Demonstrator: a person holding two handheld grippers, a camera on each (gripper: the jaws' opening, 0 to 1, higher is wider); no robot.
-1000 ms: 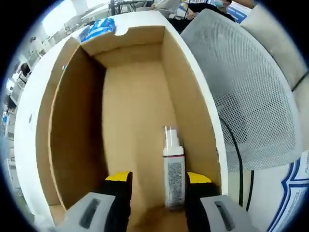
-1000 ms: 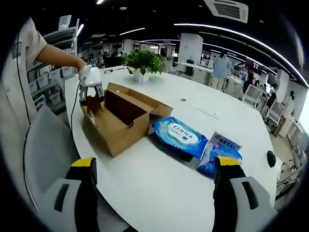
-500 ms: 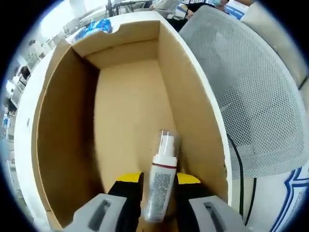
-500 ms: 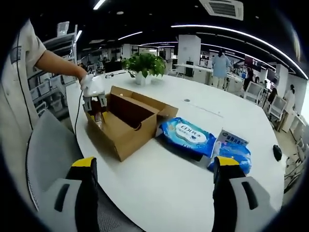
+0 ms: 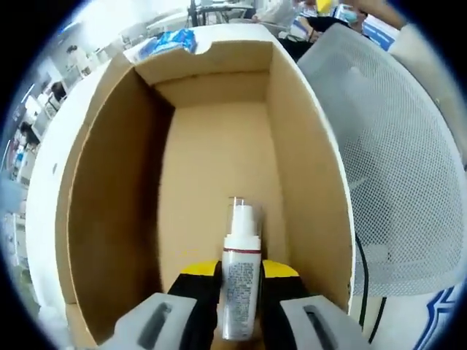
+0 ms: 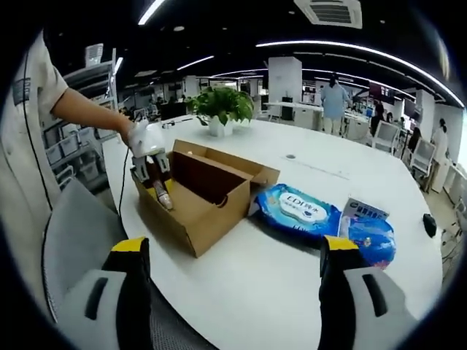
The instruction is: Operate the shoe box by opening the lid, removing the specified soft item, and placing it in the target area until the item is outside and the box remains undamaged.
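Inside the open brown cardboard shoe box [image 5: 219,182], left gripper [image 5: 239,292] has now clamped the white pump bottle [image 5: 239,284], ready to lift out; right gripper [image 6: 228,292] hangs wide open.

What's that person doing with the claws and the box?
A person holds a claw in each hand at a white table. The left claw is inside the open cardboard box, clamped on a small white bottle. The right claw hangs open above the table, away from the box, holding nothing. Beside the box lie a blue wipes pack and a smaller blue packet.
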